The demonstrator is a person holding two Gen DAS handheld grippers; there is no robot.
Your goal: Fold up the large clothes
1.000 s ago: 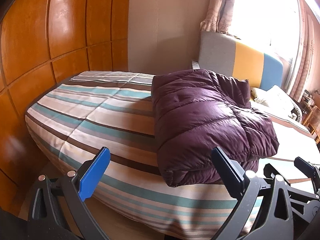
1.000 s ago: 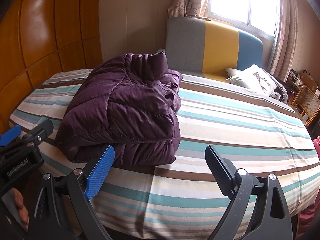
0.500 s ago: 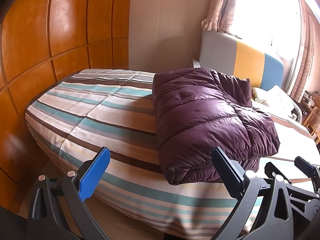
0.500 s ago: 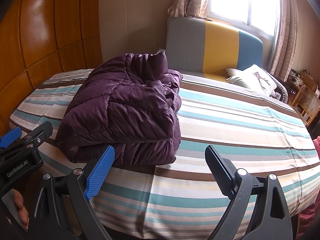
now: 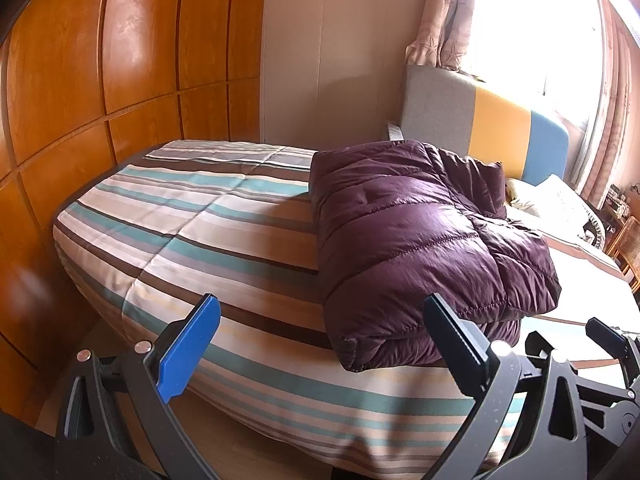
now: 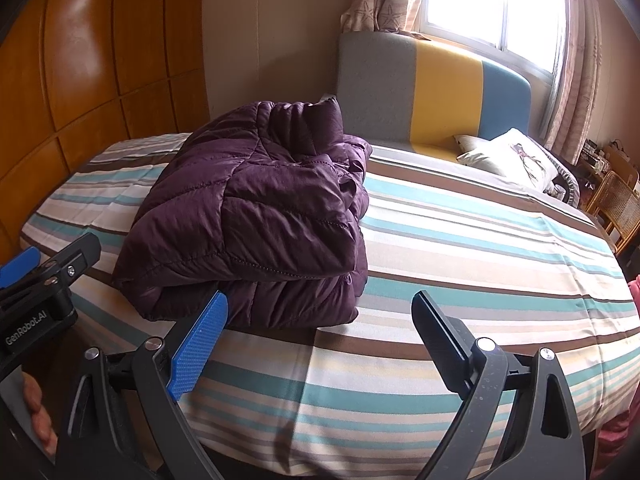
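Observation:
A dark purple quilted down jacket point(image 5: 412, 236) lies folded in a thick bundle on the striped bed point(image 5: 208, 232), near its front edge. It also shows in the right wrist view point(image 6: 256, 216). My left gripper point(image 5: 320, 344) is open and empty, held off the bed's front edge, left of the jacket's near corner. My right gripper point(image 6: 320, 336) is open and empty, just in front of the jacket's right front corner. The left gripper's body point(image 6: 44, 280) shows at the left of the right wrist view.
The bed's striped cover point(image 6: 480, 260) stretches to the right of the jacket. A grey, yellow and blue headboard point(image 6: 432, 92) and a pillow point(image 6: 508, 158) are at the far end. Wooden wardrobe panels point(image 5: 100, 80) stand on the left. A wicker chair point(image 6: 616, 204) stands at the far right.
The left wrist view has shifted slightly, so the jacket sits a little lower and nearer. Both grippers stay open and the jacket has not moved.

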